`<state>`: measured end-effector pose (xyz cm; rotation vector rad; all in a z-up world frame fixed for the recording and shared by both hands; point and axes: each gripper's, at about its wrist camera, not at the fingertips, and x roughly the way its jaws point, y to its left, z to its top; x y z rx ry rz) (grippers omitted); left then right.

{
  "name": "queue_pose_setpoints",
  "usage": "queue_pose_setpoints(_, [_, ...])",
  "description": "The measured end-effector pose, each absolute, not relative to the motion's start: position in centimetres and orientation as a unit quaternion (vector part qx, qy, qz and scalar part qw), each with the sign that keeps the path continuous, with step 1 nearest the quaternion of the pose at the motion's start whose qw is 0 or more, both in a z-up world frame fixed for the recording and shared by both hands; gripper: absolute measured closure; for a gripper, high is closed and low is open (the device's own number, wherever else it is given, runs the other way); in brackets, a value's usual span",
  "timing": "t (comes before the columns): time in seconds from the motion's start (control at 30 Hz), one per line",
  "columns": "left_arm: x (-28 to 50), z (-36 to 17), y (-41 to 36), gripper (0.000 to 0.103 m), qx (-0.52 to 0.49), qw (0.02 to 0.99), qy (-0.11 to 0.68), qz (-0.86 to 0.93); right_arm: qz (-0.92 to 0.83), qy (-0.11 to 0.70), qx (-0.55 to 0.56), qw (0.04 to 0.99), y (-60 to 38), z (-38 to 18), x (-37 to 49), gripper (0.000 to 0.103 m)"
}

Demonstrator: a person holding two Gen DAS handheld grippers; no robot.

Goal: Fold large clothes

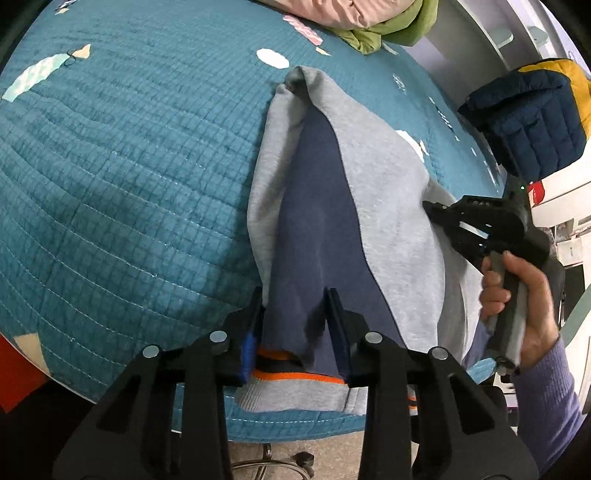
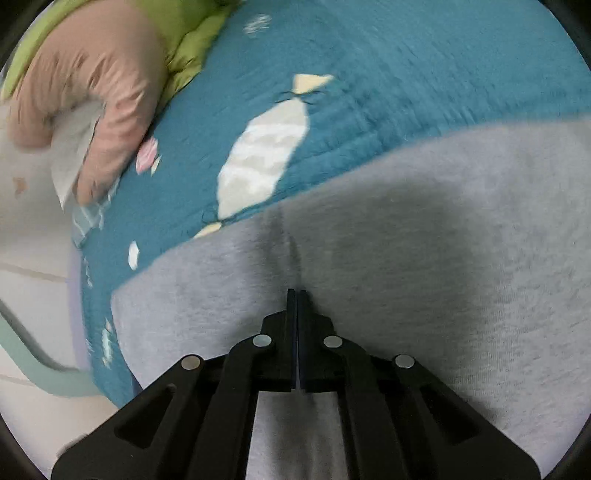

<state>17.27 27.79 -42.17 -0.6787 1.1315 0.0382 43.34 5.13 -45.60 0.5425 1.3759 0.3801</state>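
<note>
In the left wrist view, the left gripper (image 1: 295, 306) points along the teal quilt (image 1: 129, 184), its jaws parted around a navy fold of the grey sweatshirt (image 1: 388, 206). The right hand (image 1: 517, 306) holds the right gripper (image 1: 434, 208) low, its tips on the cloth.

In the right wrist view, the right gripper (image 2: 296, 295) is clenched, fingers pressed together, pinching a ridge of the sweatshirt (image 2: 443, 258) lying on the quilt (image 2: 406, 74).

A teal quilted bedspread (image 1: 129, 184) with white fish patches covers the bed. At its far edge lies a pink quilt (image 2: 96, 92) on a green blanket (image 1: 391, 29). A navy and yellow puffer jacket (image 1: 532, 118) sits beside the bed.
</note>
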Motion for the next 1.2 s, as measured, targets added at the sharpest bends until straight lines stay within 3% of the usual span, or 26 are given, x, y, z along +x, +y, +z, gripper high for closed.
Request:
queue_pose_setpoints(0.2, [17.4,-40.8,27.7,0.080,-0.320,0.797,0.513,0.000,0.183,0.657,0.198,0.704,4.1,-43.6,36.4,0.103])
queue_pose_setpoints(0.33, [17.6,-40.1,27.4,0.080,-0.325,0.797,0.509,-0.010,0.189,0.661,0.228,0.690,2.0,-44.5,31.4,0.103])
queue_pose_setpoints(0.5, [18.0,-41.0,27.6,0.079,-0.336,0.779,0.529,0.019,0.195,0.644,0.228,0.704,2.1,-44.3,30.9,0.103])
queue_pose_setpoints(0.67, [17.1,-42.8,28.0,0.061,-0.356,0.755,0.549,0.042,0.204,0.645,0.244,0.695,1.3,-44.2,30.1,0.103])
queue_pose_setpoints(0.73, [16.9,-43.4,28.0,0.048,-0.369,0.750,0.547,0.038,0.207,0.650,0.249,0.688,1.0,-44.4,29.8,0.103])
queue_pose_setpoints(0.83, [17.5,-43.5,27.4,0.045,-0.355,0.747,0.562,0.032,0.215,0.647,0.254,0.686,0.9,-44.5,29.1,0.103])
queue_pose_setpoints(0.87, [17.7,-43.3,27.4,0.046,-0.350,0.746,0.565,0.033,0.215,0.646,0.258,0.686,0.7,-44.5,28.9,0.103])
queue_pose_setpoints(0.93, [18.2,-42.4,26.8,0.079,-0.330,0.756,0.565,0.034,0.216,0.645,0.267,0.683,0.4,-44.4,28.6,0.103])
queue_pose_setpoints(1.03, [18.6,-40.5,24.9,0.089,-0.276,0.783,0.557,0.021,0.223,0.638,0.279,0.682,-0.3,-44.1,27.9,0.100])
queue_pose_setpoints(1.2, [19.5,-36.7,22.2,0.092,-0.257,0.816,0.518,-0.012,0.231,0.620,0.275,0.698,-2.3,-43.3,26.8,0.100])
